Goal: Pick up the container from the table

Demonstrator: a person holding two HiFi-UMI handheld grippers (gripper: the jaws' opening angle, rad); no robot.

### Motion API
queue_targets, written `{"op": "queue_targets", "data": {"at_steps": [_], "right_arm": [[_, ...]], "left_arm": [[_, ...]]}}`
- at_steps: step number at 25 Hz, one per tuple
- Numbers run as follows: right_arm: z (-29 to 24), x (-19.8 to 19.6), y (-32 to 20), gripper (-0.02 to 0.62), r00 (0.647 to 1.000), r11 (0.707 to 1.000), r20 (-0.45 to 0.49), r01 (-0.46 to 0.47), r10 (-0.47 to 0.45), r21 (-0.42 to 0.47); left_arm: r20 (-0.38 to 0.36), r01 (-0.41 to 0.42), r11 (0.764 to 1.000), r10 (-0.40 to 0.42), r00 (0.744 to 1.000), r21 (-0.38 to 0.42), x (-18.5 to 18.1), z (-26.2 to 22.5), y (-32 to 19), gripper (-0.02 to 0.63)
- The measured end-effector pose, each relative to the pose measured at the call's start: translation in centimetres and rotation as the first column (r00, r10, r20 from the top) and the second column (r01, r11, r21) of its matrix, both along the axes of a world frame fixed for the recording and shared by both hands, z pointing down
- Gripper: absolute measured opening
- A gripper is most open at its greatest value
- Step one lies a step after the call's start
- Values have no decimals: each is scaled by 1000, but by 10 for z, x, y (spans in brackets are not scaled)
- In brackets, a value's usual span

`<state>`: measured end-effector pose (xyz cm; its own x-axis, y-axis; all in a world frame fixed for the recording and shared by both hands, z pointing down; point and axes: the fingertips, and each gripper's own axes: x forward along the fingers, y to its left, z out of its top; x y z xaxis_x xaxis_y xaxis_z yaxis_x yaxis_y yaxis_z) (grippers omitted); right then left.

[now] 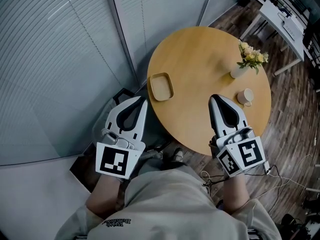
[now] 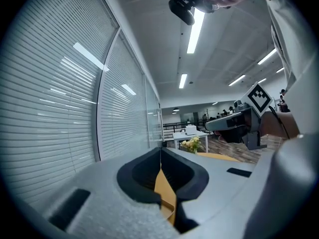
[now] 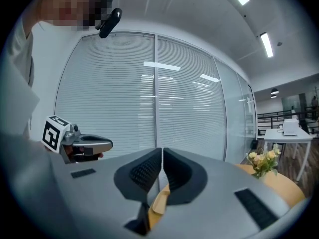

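Sitting at the nine o'clock edge of the round table (image 1: 200, 54), the container (image 1: 161, 86) is a shallow, rounded tray that looks wooden: probably light, stiff and a little slick. Its thin raised rim seems the natural hold, likely at the tray's six o'clock side. The left gripper (image 1: 141, 102) and the right gripper (image 1: 215, 98) both have their jaws pressed together on nothing, so one would need to open.

Wore a pale beige top (image 1: 167, 204), dark print at the neck. Bore white, black-padded left gripper (image 1: 143, 100) and right gripper (image 1: 214, 97), each with a black-and-white marker cube (image 1: 118, 160).
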<state>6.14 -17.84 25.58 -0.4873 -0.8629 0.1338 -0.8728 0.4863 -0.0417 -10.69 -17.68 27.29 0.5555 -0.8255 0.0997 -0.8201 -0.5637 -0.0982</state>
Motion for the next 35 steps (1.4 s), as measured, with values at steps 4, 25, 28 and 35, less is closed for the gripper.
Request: {"op": "queue_targets", "data": {"at_steps": [4,25,28,35], "right_arm": [[3,4,-7,33,1000,1000,12,13,-13,-7],[50,-7,-77,32,998,995,23,66,-64,-71],[62,-11,-88,33,997,994,20,72,-70,-86],[92,-18,-103,33,996,986,37,81,-76,-144]], "left_arm": [[18,-17,1000,17,1000,-25,9,7,-2,20],[122,79,985,-61,991,-155,-1,91,-91,150],[127,101,974,-76,989,-202,-3,116,-105,161],[131,171,925,-133,982,-340,-10,185,-127,173]]}}
